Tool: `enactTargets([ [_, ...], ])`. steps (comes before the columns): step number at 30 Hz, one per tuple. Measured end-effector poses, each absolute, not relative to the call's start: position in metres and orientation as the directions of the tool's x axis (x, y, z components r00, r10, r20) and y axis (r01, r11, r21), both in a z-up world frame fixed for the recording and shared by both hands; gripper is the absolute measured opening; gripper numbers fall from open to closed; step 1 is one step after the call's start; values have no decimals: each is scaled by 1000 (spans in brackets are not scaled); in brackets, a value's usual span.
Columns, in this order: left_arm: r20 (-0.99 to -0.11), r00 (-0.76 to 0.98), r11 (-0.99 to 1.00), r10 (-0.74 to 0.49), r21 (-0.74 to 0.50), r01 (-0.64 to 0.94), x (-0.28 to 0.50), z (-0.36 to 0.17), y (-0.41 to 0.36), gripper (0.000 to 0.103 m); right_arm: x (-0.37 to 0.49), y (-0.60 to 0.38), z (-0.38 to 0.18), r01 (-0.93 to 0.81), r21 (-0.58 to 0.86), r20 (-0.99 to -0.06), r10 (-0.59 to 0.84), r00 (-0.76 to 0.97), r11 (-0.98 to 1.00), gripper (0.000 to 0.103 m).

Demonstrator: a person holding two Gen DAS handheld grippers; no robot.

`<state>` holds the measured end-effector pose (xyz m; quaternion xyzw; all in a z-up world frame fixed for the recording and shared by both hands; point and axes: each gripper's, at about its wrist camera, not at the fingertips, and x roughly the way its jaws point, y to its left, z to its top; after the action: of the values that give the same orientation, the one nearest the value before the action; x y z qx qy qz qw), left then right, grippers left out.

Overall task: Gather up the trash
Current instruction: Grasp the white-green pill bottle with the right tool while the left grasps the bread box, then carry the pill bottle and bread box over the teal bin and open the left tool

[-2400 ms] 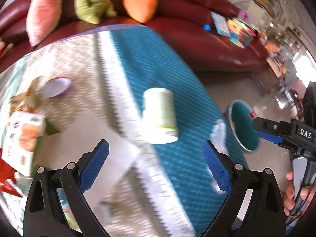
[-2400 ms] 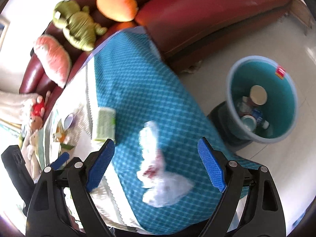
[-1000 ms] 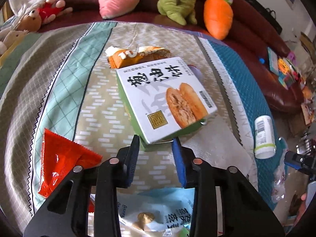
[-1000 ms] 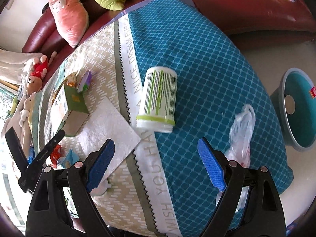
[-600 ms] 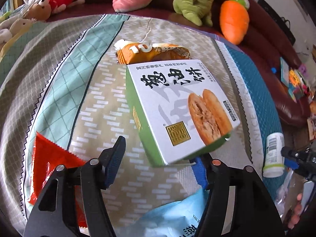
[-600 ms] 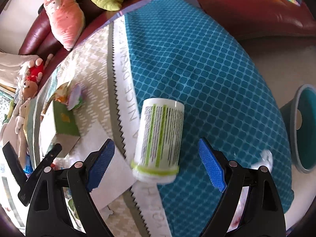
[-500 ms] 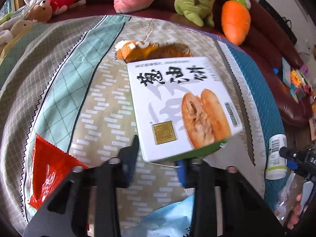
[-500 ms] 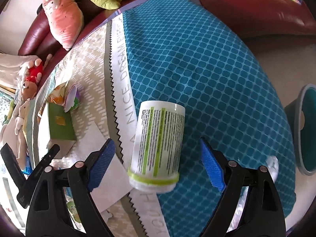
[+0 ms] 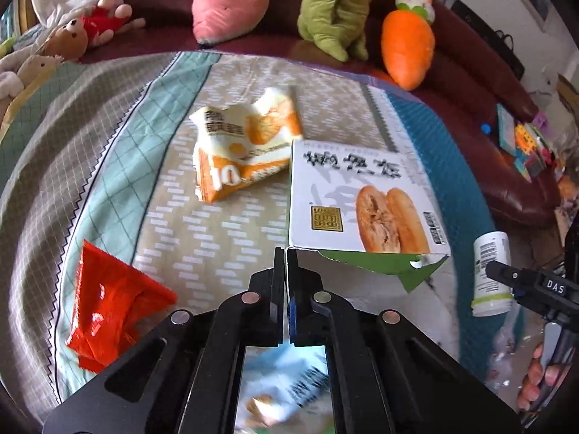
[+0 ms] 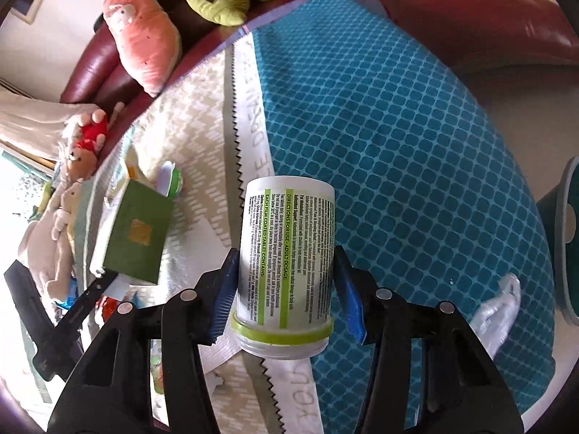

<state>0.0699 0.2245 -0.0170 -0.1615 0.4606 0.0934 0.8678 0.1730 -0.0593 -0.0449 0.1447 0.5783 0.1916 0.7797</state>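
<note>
A white and green food box (image 9: 362, 195) printed with buns lies tilted on the patterned tablecloth (image 9: 181, 224). My left gripper (image 9: 287, 264) is shut on its near left corner, by a torn green flap. In the right wrist view the same box (image 10: 137, 235) shows its green side at the left. A white pill bottle (image 10: 289, 224) with green label stripes lies on the cloth, lid end toward me. My right gripper (image 10: 286, 289) straddles it, its jaws closing, and both blue pads touch the bottle's sides.
An orange snack wrapper (image 9: 246, 152) lies beyond the box, a red wrapper (image 9: 108, 307) at the left, and a blue snack bag (image 9: 286, 379) under my left gripper. A clear plastic bag (image 10: 499, 307) lies near the table's right edge, past which stands a teal bin (image 10: 564, 238). Plush toys (image 9: 340, 11) line the sofa.
My left jaws have gone from half apart around the box's near edge to fully shut on its corner. My right gripper moved forward over the bottle and its jaws narrowed onto it.
</note>
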Motion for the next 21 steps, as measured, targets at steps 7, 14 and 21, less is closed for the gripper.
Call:
enactTargets([
  [7, -797, 603, 941, 16, -193, -279, 64, 13, 198, 2, 160, -92, -15, -138, 482, -805, 500, 319, 865, 49],
  [14, -772, 635, 957, 5, -180, -226, 63, 41, 160, 2, 149, -132, 0, -118, 525, -765, 528, 369, 843, 49],
  [21, -768, 637, 985, -64, -151, -83, 83, 57, 83, 2, 141, -194, 12, -50, 560, -722, 517, 461, 827, 49],
])
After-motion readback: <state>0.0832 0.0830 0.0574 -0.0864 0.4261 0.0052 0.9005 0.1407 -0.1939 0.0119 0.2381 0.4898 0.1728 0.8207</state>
